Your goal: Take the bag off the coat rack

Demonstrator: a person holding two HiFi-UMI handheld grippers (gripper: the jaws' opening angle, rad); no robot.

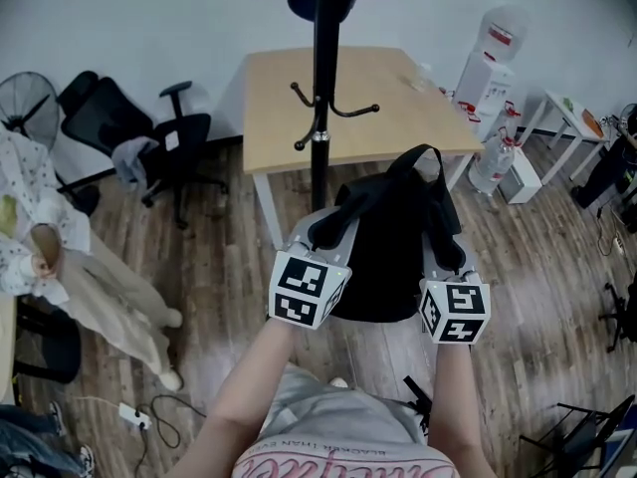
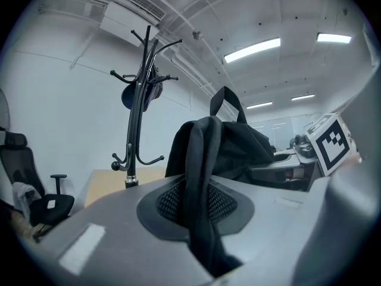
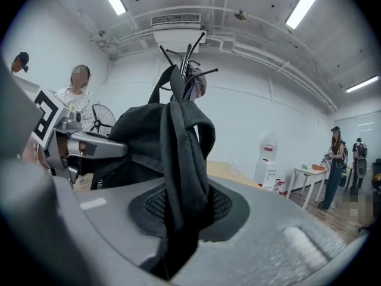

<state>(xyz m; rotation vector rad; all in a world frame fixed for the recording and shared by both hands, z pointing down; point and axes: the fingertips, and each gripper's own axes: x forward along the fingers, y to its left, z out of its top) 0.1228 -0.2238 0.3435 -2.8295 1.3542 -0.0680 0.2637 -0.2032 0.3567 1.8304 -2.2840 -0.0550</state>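
Observation:
The black bag (image 1: 393,237) hangs free in front of me, off the black coat rack (image 1: 319,98), held between both grippers. My left gripper (image 1: 333,229) is shut on a black strap (image 2: 202,177) at the bag's left side. At its right side my right gripper (image 1: 445,252) is shut on another fold of strap (image 3: 175,159). In the left gripper view the coat rack (image 2: 136,130) stands behind the bag with a dark cap (image 2: 143,94) on a hook. The right gripper view shows the rack's top hooks (image 3: 184,58) just behind the bag.
A wooden table (image 1: 284,98) stands behind the rack's pole. At the left are an office chair (image 1: 149,137), a fan (image 1: 25,98) and a seated person (image 1: 40,257). A water dispenser (image 1: 488,68) and a small white table (image 1: 572,113) stand at the right. A power strip (image 1: 132,416) lies on the floor.

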